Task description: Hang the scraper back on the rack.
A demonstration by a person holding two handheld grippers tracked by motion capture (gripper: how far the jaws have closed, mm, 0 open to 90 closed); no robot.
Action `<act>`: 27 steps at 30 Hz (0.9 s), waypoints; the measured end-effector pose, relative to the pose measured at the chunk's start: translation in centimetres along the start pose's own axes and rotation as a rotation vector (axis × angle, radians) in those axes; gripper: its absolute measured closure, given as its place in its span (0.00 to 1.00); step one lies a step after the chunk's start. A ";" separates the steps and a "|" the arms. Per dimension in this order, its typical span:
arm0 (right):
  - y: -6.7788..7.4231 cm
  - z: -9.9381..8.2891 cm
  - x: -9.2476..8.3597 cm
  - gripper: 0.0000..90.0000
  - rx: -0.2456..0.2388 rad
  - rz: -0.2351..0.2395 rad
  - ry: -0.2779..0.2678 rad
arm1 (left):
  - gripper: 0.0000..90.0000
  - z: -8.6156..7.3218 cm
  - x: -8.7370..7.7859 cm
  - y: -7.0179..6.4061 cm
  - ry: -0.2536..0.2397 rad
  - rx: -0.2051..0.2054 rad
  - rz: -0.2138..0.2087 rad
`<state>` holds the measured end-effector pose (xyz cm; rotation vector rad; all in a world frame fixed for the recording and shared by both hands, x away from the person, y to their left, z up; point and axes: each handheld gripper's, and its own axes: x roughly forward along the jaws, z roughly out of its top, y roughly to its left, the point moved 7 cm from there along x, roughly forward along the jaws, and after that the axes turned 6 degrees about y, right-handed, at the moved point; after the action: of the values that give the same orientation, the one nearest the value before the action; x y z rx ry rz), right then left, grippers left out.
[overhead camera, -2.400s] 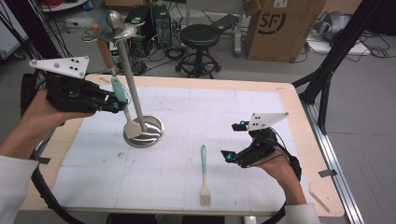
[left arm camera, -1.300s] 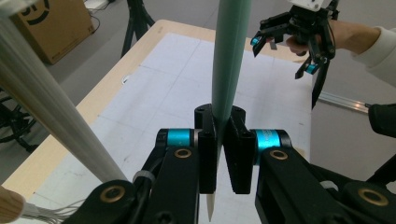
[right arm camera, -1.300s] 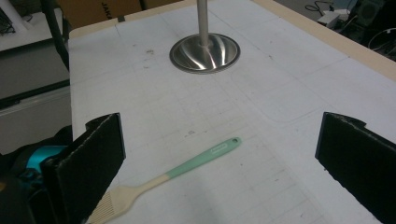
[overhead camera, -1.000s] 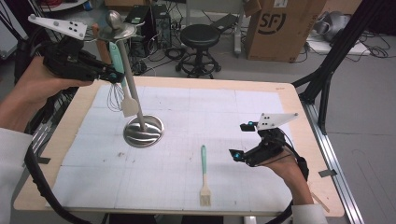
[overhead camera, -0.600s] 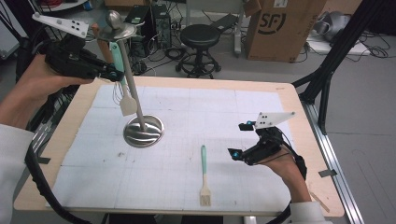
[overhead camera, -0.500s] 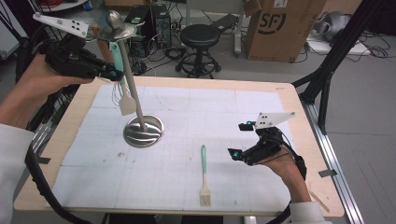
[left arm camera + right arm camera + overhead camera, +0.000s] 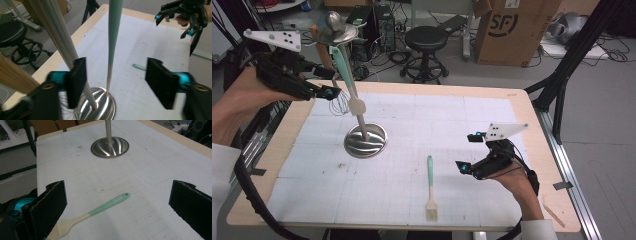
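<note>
Mint-handled utensil (image 7: 343, 70) with a cream head hangs from the steel hook stand (image 7: 362, 131) near the table's far-left corner. Left gripper (image 7: 326, 84) has just been opening, its jaws wide either side of the handle, not pressing. Light, stiff, smooth: best pinched mid-handle. Right gripper (image 7: 465, 151) rests open.

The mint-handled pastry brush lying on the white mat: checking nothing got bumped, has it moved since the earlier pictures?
No. The mint-handled pastry brush lies at the same spot, just right of the round steel stand base, as before.
</note>
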<state>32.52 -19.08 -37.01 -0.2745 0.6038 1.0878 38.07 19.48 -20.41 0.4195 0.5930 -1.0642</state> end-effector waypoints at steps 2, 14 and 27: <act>0.1 -0.2 0.1 0.00 0.003 -0.002 -0.005 | 0.28 -0.4 -0.2 -0.5 -0.015 0.022 -0.011; 0.2 -1.1 0.9 0.00 -0.002 -0.005 0.000 | 0.06 -2.4 -1.1 -2.2 -0.051 0.066 -0.059; 0.2 -1.7 0.7 0.00 0.013 -0.010 -0.018 | 0.02 -3.9 -1.2 -2.7 -0.067 0.059 -0.039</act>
<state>32.03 -19.36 -38.76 -0.2559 0.5925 1.0758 34.26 21.48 -22.73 0.4235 0.5136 -1.1303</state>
